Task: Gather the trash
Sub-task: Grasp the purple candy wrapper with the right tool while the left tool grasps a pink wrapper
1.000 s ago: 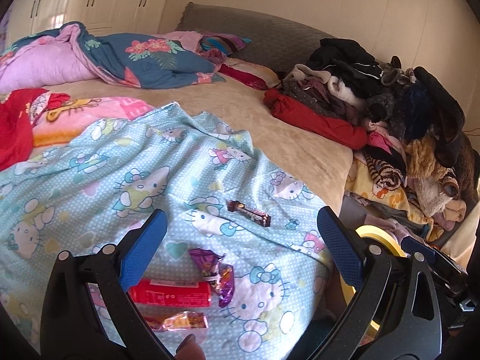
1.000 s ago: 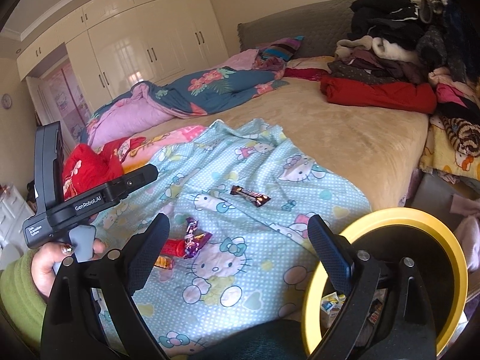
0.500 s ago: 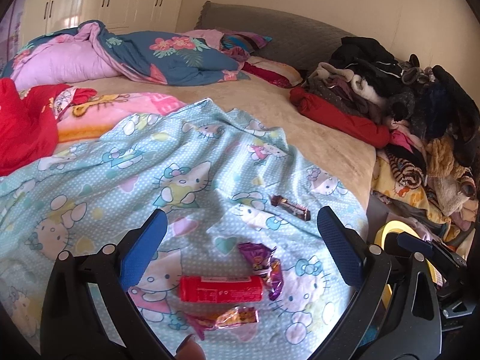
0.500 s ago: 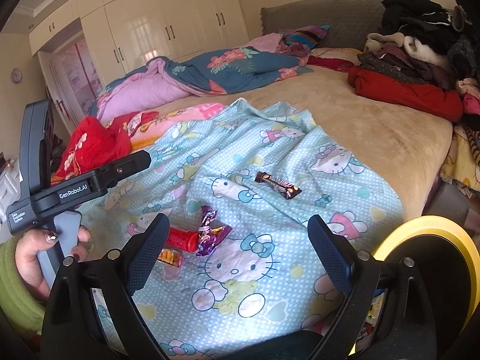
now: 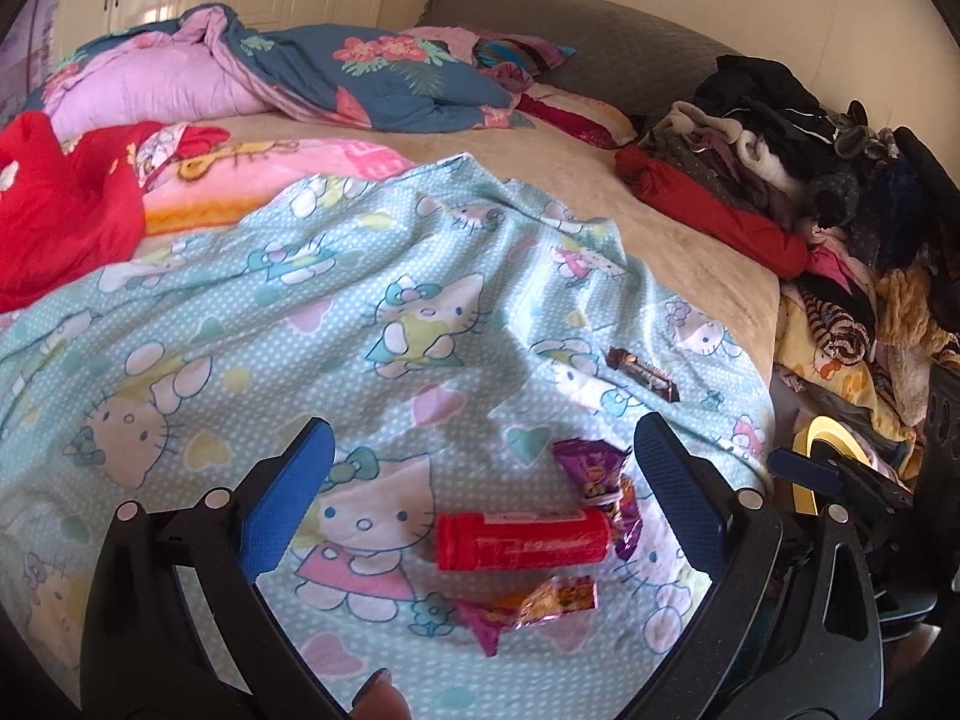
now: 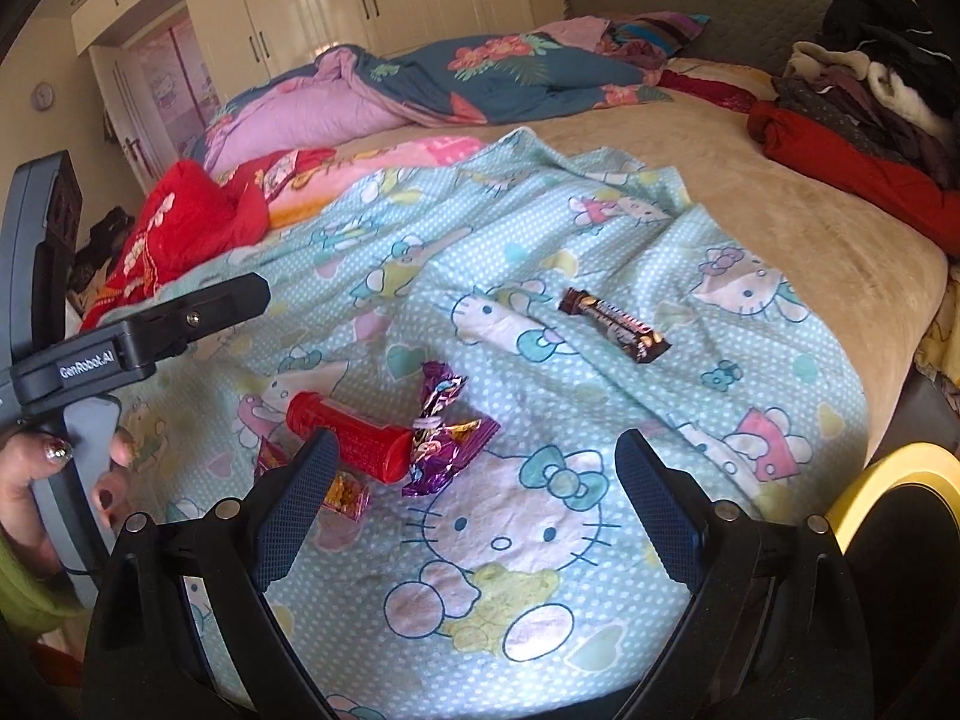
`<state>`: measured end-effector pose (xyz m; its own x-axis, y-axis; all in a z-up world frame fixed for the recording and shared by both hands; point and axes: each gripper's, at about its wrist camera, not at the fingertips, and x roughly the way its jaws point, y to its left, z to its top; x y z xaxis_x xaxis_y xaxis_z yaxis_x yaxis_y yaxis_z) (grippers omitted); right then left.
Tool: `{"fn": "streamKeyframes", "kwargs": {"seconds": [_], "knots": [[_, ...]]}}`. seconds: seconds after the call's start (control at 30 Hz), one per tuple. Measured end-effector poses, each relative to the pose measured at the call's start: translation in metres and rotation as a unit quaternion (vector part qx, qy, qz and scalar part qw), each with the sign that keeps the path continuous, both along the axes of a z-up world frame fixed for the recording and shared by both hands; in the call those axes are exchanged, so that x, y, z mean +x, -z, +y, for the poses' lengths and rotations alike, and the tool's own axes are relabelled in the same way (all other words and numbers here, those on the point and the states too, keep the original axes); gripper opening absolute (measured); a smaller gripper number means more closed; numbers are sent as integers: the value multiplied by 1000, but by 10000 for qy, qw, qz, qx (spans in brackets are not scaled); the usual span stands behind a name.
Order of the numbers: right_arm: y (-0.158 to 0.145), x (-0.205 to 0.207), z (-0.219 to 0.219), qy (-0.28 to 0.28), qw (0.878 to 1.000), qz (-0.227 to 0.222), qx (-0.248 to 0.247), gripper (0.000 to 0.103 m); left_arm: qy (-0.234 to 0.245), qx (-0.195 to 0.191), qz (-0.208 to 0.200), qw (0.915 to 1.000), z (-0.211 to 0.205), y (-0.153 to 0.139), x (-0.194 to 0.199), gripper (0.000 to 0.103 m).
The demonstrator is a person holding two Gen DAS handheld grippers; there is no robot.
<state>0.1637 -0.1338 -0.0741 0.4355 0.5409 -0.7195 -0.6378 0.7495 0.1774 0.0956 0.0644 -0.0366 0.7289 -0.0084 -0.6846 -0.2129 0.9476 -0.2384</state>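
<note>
- Left claw (image 5: pixel 480 489) is held wide open and empty, low over the Hello Kitty sheet (image 5: pixel 252 324); the red tube (image 5: pixel 521 540) lies between its blue pads (image 5: pixel 285 504), untouched. Judged: the wide spread is kept so the tube can be straddled across its short side.
- Right claw (image 6: pixel 471 507) is likewise spread wide with nothing held, hovering near the same cluster.
- Trash is gathered at the near edge of the bed (image 6: pixel 810 240): red tube on its side, purple wrapper (image 5: pixel 600 480) touching its right end, orange-pink wrapper (image 5: pixel 528 603) just in front of it, brown chocolate bar wrapper (image 6: pixel 613 324) lying apart, further up the sheet.
- Yellow-rimmed bin (image 6: pixel 888 480) is seen at the bed's right edge, below mattress level; judged to be placed there for short drops from the sheet.
- No item is gripped yet; collection of these four pieces is judged outstanding.
- Risk noted: soft sheet may bunch into the pads with a thin wrapper.
</note>
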Motion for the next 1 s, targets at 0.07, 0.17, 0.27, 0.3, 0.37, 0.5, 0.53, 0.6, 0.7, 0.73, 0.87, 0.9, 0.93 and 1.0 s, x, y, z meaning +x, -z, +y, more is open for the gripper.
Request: {"fn": "streamKeyframes", "kwargs": {"seconds": [0.07,0.17,0.27,0.3,0.37,0.5,0.53,0.6,0.7,0.73,0.87,0.9,0.93,1.0], "knots": [[7,1,6,-81,9999,38,-71,90,-9,-116,72,9999,6,5,-4,92],[17,1,15,-164,9995,101,-234,87,2,-364,240,9991,15,16,-9,86],[28,3,23,-286,9986,134,-414,82,53,-591,425,9973,19,27,-14,76],[31,4,26,-331,9983,147,-452,79,94,-697,501,9963,19,31,-16,74],[35,6,29,-374,9979,167,-501,76,176,-851,618,9943,18,37,-19,70],[42,12,37,-463,9967,175,-648,72,337,-1124,868,9893,12,53,-25,65],[44,13,39,-495,9961,167,-711,71,369,-1172,946,9879,9,58,-26,60],[48,15,45,-572,9948,119,-840,69,445,-1298,1079,9847,2,68,-27,59],[52,20,52,-665,9934,97,-931,64,592,-1276,1168,9831,-8,76,-26,57],[54,22,54,-678,9929,98,-975,60,622,-1253,1171,9832,-10,76,-25,57],[65,30,60,-683,9913,228,-1105,44,711,-1160,1199,9834,-15,79,-20,50],[67,32,59,-663,9917,283,-1065,40,715,-1156,1223,9831,-15,80,-20,49],[67,33,58,-624,9924,328,-1012,33,726,-1152,1230,9830,-16,81,-20,48],[64,35,52,-488,9942,432,-857,27,748,-1099,1234,9834,-18,81,-21,43]]}}
